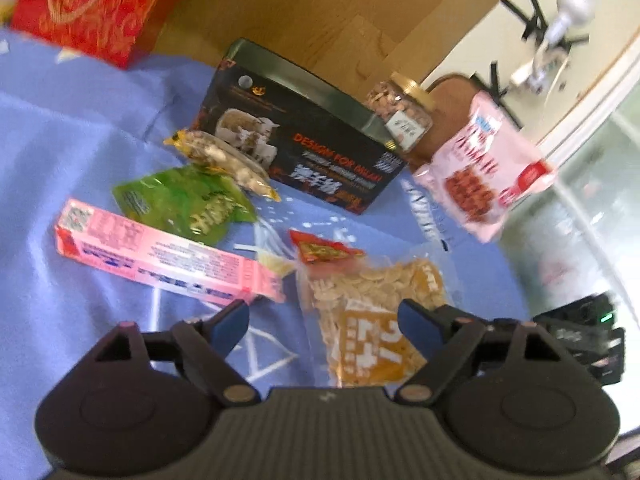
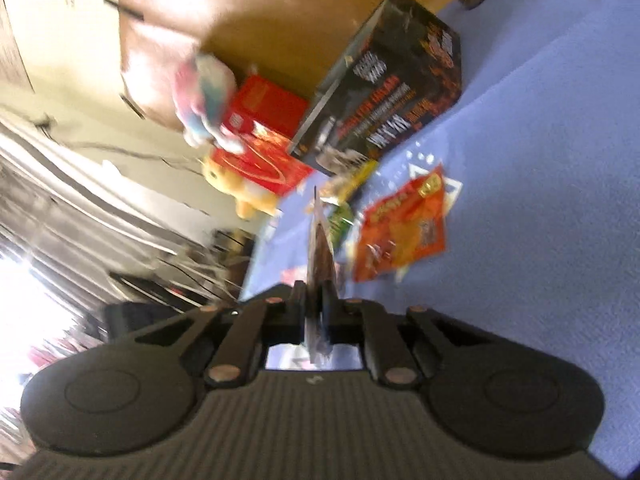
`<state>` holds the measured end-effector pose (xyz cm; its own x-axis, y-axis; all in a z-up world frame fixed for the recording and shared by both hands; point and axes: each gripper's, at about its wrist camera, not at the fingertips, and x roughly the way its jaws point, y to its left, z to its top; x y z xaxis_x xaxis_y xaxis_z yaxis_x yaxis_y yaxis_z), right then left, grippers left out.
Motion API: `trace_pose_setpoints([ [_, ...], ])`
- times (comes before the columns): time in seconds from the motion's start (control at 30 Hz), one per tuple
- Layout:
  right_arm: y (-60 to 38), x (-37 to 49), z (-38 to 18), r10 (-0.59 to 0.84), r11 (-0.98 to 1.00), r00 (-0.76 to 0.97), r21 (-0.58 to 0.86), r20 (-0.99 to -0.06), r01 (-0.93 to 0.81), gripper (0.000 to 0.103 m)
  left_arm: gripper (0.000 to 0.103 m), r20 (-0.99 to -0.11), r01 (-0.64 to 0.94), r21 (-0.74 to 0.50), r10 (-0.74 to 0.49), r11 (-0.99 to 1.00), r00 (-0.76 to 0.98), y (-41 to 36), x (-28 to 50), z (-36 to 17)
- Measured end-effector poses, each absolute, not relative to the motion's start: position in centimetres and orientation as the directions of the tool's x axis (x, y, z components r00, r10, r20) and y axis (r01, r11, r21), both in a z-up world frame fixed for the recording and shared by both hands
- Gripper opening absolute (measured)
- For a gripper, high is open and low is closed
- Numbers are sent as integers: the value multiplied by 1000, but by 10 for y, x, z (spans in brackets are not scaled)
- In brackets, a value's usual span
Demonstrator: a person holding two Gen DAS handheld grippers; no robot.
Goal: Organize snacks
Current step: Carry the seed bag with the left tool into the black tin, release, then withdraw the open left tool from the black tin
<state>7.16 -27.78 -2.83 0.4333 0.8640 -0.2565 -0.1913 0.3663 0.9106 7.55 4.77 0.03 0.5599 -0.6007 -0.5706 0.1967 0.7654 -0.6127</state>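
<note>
Left wrist view: black box [image 1: 304, 140] reads "DESIGN FOR MILAN" on the blue cloth [image 1: 80, 128]; left gripper [image 1: 324, 320] released above the seed packet [image 1: 372, 300]. Right gripper [image 2: 316, 304] clenches a thin packet [image 2: 320, 248] edge-on.

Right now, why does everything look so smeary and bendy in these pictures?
Right wrist view: heavy motion smear, worst on the orange snack bag and the room at left, with white glare bottom left. Left wrist view: milder blur; the black box lettering is half readable. Both fisheye views bend the blue cloth at the edges.

Bright daylight, window glare, motion blur, fisheye-bent edges.
</note>
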Motion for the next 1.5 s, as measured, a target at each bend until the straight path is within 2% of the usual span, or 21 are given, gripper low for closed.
trace_pose_setpoints([
  [0.1, -281, 73, -25, 880, 314, 427, 930, -210, -189, 10, 87, -520, 201, -684, -661, 701, 541, 53, 79, 2],
  [0.2, -284, 74, -24, 896, 249, 417, 951, -154, -185, 10, 87, -515, 202, -693, -672, 692, 533, 50, 80, 0],
  [0.27, -283, 76, -21, 894, 249, 421, 950, -151, -189, 10, 81, -498, 214, -705, -687, 676, 529, 49, 80, 0],
  [0.33, -281, 81, -19, 890, 266, 423, 947, -169, -182, 11, 56, -478, 245, -708, -705, 662, 524, 44, 83, 5],
  [0.47, -279, 96, -8, 886, 290, 425, 938, -187, -192, 10, 50, -489, 289, -630, -657, 721, 574, 35, 95, 29],
  [0.57, -276, 115, 13, 873, 333, 445, 911, -201, -241, 10, 50, -468, 326, -585, -638, 743, 612, 31, 112, 54],
  [0.7, -265, 152, 42, 831, 446, 489, 843, -265, -300, 11, 50, -442, 344, -505, -580, 791, 684, 22, 148, 80],
  [0.87, -240, 199, 57, 770, 591, 515, 725, -377, -354, 11, 51, -459, 255, -521, -519, 815, 721, 22, 199, 72],
  [0.97, -231, 224, 50, 754, 621, 509, 703, -415, -346, 13, 51, -469, 198, -537, -486, 820, 738, 27, 219, 61],
  [1.07, -219, 245, 40, 717, 673, 518, 656, -466, -342, 20, 52, -494, 152, -506, -429, 849, 756, 26, 233, 52],
  [1.13, -208, 248, 38, 661, 739, 545, 577, -517, -348, 30, 55, -525, 123, -479, -396, 869, 753, 26, 237, 47],
  [1.17, -200, 247, 37, 605, 792, 579, 495, -548, -359, 40, 55, -534, 122, -470, -392, 874, 749, 25, 237, 45],
  [1.23, -183, 238, 38, 425, 905, 679, 252, -599, -343, 44, 59, -533, 138, -462, -398, 876, 747, 26, 233, 44],
  [1.27, -175, 232, 38, 344, 934, 719, 140, -604, -329, 46, 60, -531, 141, -452, -393, 881, 751, 26, 229, 44],
  [1.33, -169, 217, 39, 288, 942, 770, 25, -569, -334, 50, 62, -519, 152, -428, -380, 891, 765, 25, 218, 47],
  [1.5, -184, 165, 50, 323, 932, 805, 20, -498, -361, 51, 63, -492, 196, -411, -398, 890, 774, 29, 182, 57],
])
